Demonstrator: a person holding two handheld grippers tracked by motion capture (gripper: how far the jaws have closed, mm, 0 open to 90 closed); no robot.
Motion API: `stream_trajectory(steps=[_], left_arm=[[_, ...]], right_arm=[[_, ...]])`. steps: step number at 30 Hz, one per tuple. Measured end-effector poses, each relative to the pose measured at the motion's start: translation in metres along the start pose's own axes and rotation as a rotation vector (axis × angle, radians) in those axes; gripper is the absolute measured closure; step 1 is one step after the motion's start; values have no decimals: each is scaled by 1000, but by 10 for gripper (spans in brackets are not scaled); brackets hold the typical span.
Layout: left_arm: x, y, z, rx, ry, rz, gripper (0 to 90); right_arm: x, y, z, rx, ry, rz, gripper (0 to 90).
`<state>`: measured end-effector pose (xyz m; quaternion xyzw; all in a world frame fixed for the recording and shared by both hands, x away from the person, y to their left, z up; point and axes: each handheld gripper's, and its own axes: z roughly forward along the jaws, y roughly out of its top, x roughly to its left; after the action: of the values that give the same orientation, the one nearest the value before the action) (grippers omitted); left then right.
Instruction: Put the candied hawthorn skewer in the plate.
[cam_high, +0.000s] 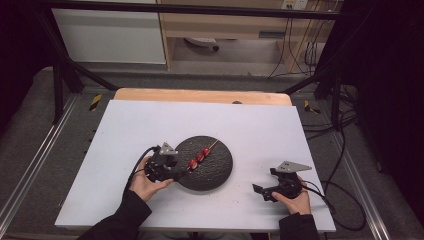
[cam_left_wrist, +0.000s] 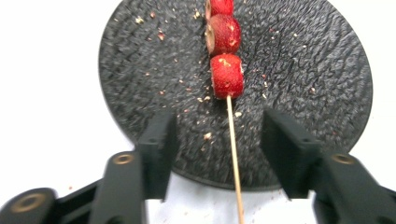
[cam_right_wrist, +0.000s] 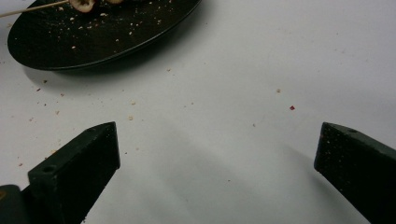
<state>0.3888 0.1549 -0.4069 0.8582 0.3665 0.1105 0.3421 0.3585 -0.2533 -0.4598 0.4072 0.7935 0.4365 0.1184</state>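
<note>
Left gripper view: left gripper wide open, empty, astride thin skewer; three red fruit pieces just ahead on black plate. Probably light, brittle; best pinched on bare stick. Right gripper wide open, empty.

White bench w/ bare wood strip along far edge. Fine crumbs scattered on its surface, a few red. Beyond: black frame bars, pale wood cabinet, white panel, cables hanging at back right. Yellow-black tape marks on grey floor either side.
</note>
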Motion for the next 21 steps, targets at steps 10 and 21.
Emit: stream_trajectory(steps=[10,21], left_arm=[[25,-31,-27,-61,11,5,156],[48,-73,-43,-120,31,-71,75]], right_arm=[[-1,1,-1,-4,-3,0,7],[-1,0,0,1,-7,-2,5]])
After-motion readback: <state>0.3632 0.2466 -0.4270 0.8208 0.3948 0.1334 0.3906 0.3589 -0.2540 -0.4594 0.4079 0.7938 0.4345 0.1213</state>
